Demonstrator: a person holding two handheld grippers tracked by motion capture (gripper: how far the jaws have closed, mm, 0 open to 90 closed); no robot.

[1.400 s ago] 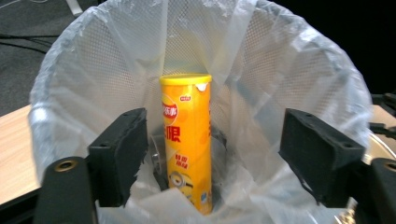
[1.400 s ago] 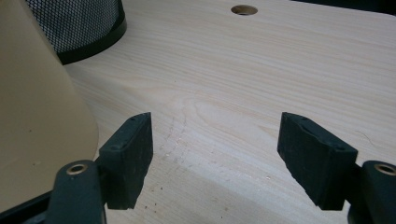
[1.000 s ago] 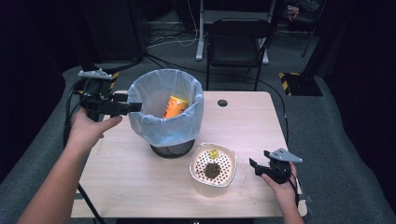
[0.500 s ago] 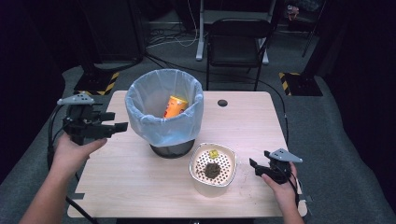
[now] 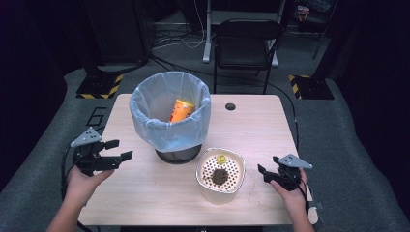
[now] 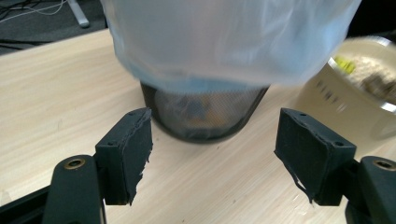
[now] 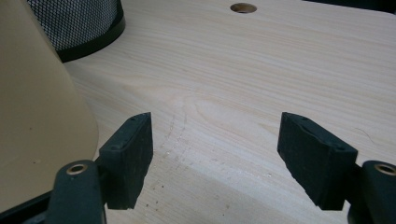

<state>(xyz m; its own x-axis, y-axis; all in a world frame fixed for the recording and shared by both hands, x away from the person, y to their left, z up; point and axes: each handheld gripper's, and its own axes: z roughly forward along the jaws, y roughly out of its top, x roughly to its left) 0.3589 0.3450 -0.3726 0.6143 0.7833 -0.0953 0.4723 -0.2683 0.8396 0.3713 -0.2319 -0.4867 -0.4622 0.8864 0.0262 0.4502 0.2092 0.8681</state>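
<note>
Bin (image 5: pixel 170 116) stands between both grippers — left gripper (image 5: pixel 117 150) and right gripper (image 5: pixel 265 172) gape wide, holding nothing.

A dim lab or studio. Cables (image 5: pixel 169 36) trail over grey carpet (image 5: pixel 348 121) at the top of the frame. Hazard-striped stand bases (image 5: pixel 99 87) flank a folding chair (image 5: pixel 246 46).

From my left tool's view the bin liner (image 6: pixel 229 37) is cut off above; the bowl (image 6: pixel 355 93) blurs at right — contents unreadable.
</note>
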